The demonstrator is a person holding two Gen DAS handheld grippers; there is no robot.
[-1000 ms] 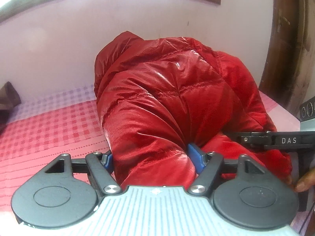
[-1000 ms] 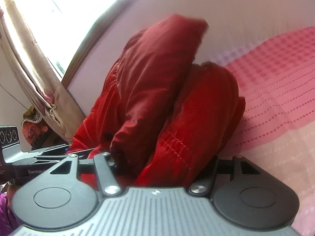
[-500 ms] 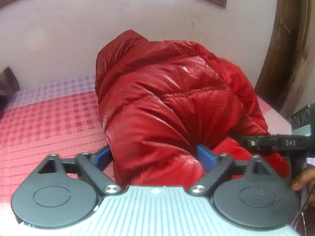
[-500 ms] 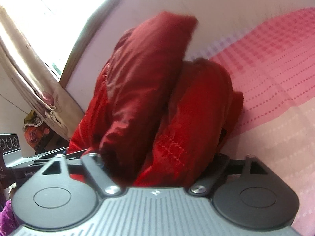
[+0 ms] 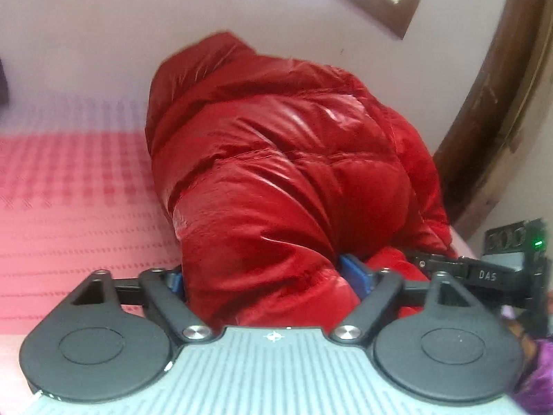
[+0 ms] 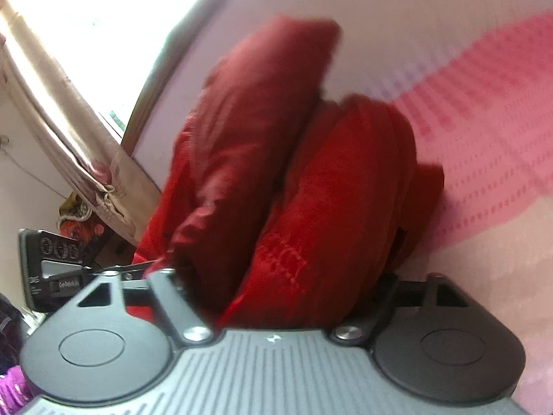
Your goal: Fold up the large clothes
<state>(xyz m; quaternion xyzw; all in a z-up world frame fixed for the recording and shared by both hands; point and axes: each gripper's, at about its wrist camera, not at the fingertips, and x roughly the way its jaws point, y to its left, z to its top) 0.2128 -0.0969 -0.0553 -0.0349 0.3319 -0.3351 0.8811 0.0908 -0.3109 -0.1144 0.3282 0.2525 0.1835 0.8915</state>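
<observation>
A shiny red puffer jacket (image 5: 276, 173) lies bunched in thick folds on a pink checked bedsheet (image 5: 69, 207). My left gripper (image 5: 266, 280) is shut on a thick fold at the jacket's near end; its blue pads (image 5: 352, 273) press the fabric from both sides. In the right wrist view the jacket (image 6: 276, 173) shows as two upright folds. My right gripper (image 6: 276, 287) is shut on the near ends of those folds; its fingertips are hidden in the fabric. The right gripper also shows in the left wrist view (image 5: 484, 273), beside the jacket's right edge.
A pale wall (image 5: 103, 52) runs close behind the jacket. A dark wooden door frame (image 5: 501, 103) stands at the right. A window with a beige curtain (image 6: 52, 103) is left in the right wrist view. The sheet (image 6: 484, 138) extends right there.
Both grippers have kept their hold on the jacket. Both views have shifted and tilted, with motion blur now, and the jacket's bundle has moved slightly with the grippers.
</observation>
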